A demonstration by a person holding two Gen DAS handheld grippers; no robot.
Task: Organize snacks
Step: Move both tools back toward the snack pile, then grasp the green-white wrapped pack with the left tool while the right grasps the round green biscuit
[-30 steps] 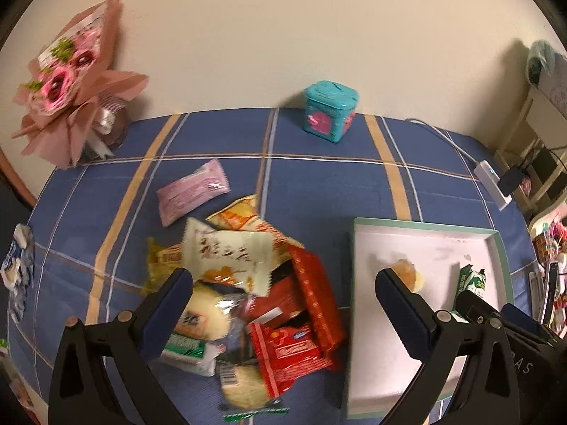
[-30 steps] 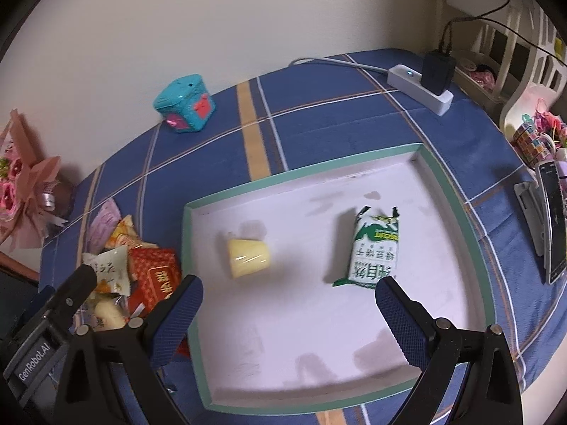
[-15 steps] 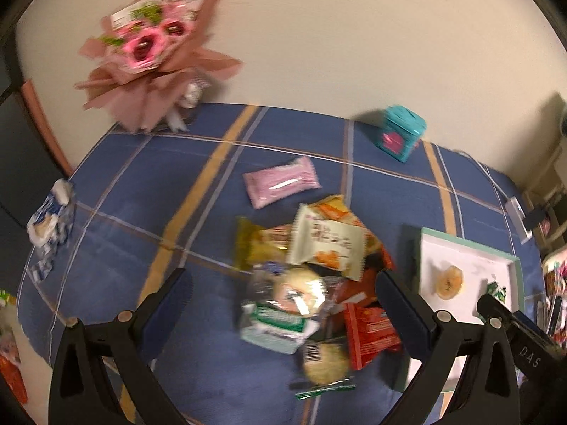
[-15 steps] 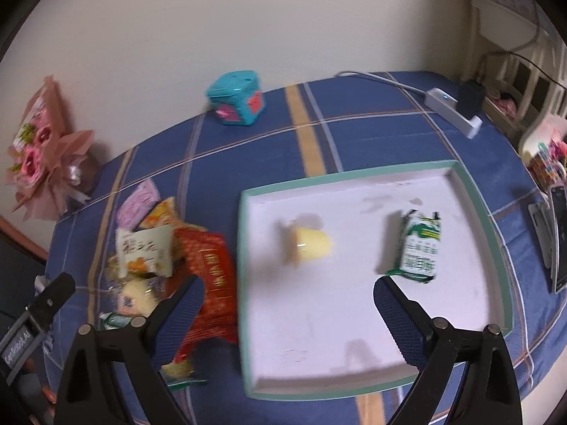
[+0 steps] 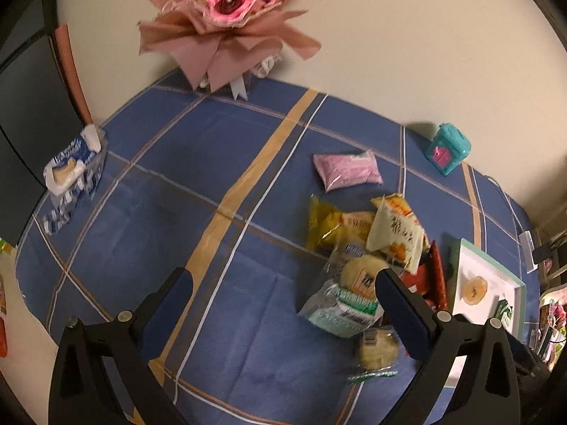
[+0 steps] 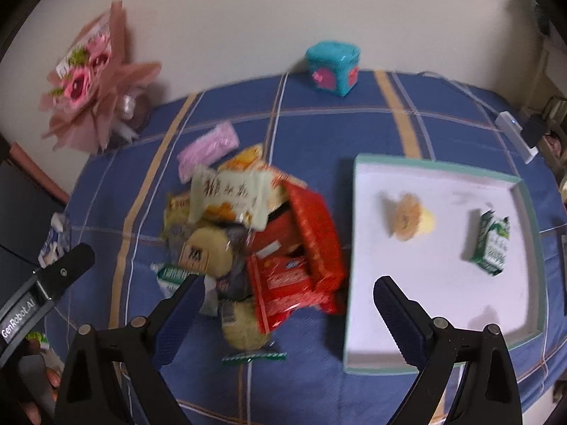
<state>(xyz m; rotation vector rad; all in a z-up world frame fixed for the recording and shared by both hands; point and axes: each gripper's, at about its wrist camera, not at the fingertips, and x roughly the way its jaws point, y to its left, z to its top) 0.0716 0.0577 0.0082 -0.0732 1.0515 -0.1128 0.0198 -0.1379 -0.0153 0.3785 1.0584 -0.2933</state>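
Note:
A heap of snack packets (image 6: pixel 248 241) lies on the blue plaid tablecloth, with a pink packet (image 6: pixel 207 150) apart behind it. Right of the heap stands a white tray with a green rim (image 6: pixel 443 322) holding a yellow pudding cup (image 6: pixel 409 217) and a green packet (image 6: pixel 490 244). My right gripper (image 6: pixel 288 308) hangs open above the heap's red packets (image 6: pixel 308 248), nothing between its fingers. My left gripper (image 5: pixel 283 301) is open over bare cloth left of the heap (image 5: pixel 365 258). The tray (image 5: pixel 496 279) shows at the right of the left wrist view.
A pink flower bouquet (image 5: pixel 230 24) stands at the back left against the wall. A teal box (image 6: pixel 333 67) sits at the back. A blue-and-white packet (image 5: pixel 72 173) lies at the table's left edge. A white power strip (image 6: pixel 515 134) lies at the far right.
Both grippers swung left. The right gripper moved from over the tray to over the snack heap. The left gripper moved off the heap onto open cloth.

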